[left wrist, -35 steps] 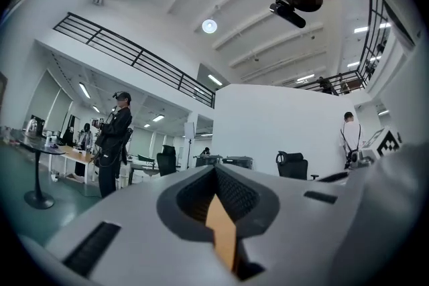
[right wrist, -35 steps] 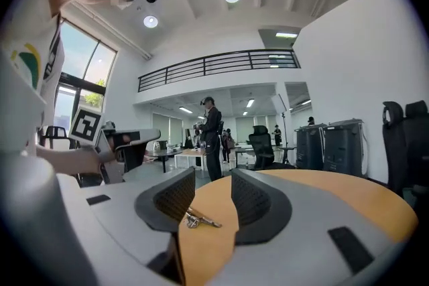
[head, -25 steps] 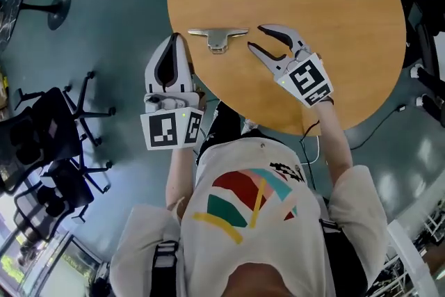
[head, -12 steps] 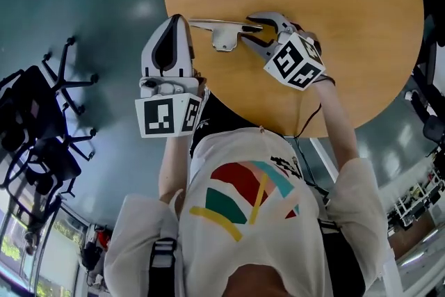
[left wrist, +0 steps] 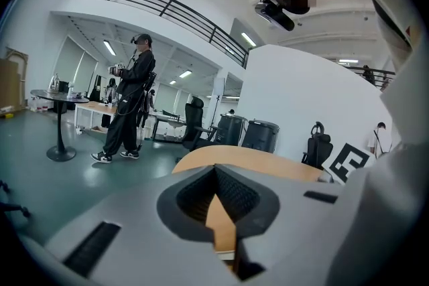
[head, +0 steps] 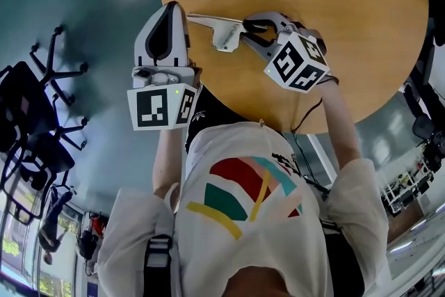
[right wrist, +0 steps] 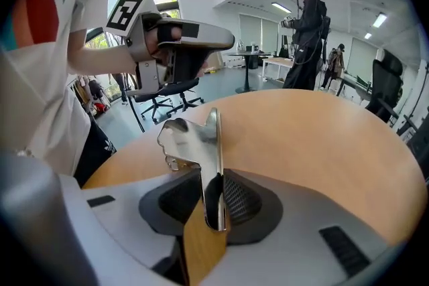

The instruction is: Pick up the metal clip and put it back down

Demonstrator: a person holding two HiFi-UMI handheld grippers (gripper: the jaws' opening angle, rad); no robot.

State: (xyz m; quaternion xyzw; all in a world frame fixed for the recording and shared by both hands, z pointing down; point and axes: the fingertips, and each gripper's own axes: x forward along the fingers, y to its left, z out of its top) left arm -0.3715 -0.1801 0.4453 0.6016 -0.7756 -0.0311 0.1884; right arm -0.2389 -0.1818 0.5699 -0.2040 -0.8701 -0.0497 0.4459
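Observation:
A shiny metal clip (head: 226, 35) lies near the front edge of the round wooden table (head: 334, 10). My right gripper (head: 249, 30) reaches it from the right. Its jaws are closing, and the clip's right end sits between them. In the right gripper view the clip (right wrist: 191, 144) stands out from the jaws, and my right gripper (right wrist: 213, 207) has its pads pressed against the clip's thin bar. My left gripper (head: 169, 10) hovers just off the table's left edge, shut and empty. In its own view my left gripper (left wrist: 216, 174) points at the table (left wrist: 255, 157).
Black office chairs (head: 35, 129) stand on the green floor to the left of the table. A person in black (left wrist: 131, 97) stands farther off in the room. The left gripper (right wrist: 174, 37) hangs close behind the clip in the right gripper view.
My right gripper moved left from a wide-open stance beside the clip and closed its jaws around the clip's right end. The left gripper edged up toward the table rim.

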